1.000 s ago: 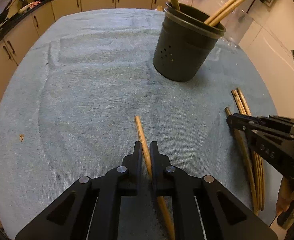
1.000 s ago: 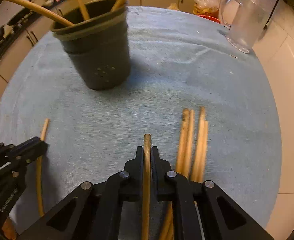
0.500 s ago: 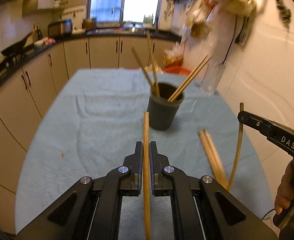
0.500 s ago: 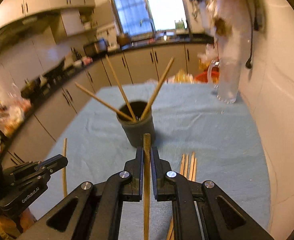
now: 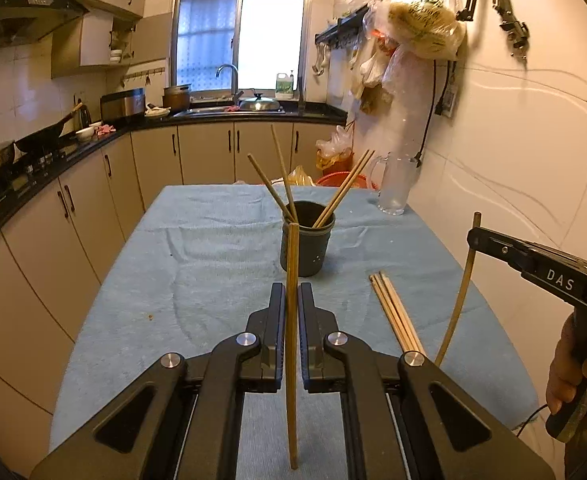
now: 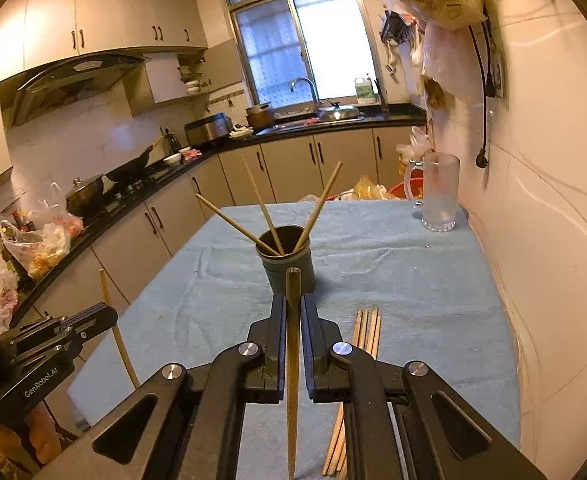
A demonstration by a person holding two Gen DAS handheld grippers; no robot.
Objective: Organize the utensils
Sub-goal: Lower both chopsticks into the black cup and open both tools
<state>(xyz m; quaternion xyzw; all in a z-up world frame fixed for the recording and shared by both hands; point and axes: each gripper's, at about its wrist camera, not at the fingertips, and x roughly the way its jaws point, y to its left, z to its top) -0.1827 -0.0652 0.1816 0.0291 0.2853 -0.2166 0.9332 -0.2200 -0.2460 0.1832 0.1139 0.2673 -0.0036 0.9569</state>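
Note:
A dark round holder stands mid-table with several chopsticks leaning out of it. My left gripper is shut on a wooden chopstick, held upright above the near part of the table. My right gripper is shut on another chopstick, also lifted and upright; it shows at the right edge of the left wrist view, its chopstick hanging below the fingers. A bundle of several loose chopsticks lies on the cloth between holder and right gripper.
A blue-grey cloth covers the table. A glass mug stands at the far right corner by the tiled wall. Kitchen cabinets and a counter run along the left and far side. A hand grips the right tool.
Both grippers have risen off the cloth with their chopsticks and tilted up, so the views now take in the whole kitchen. The holder looks farther away and smaller.

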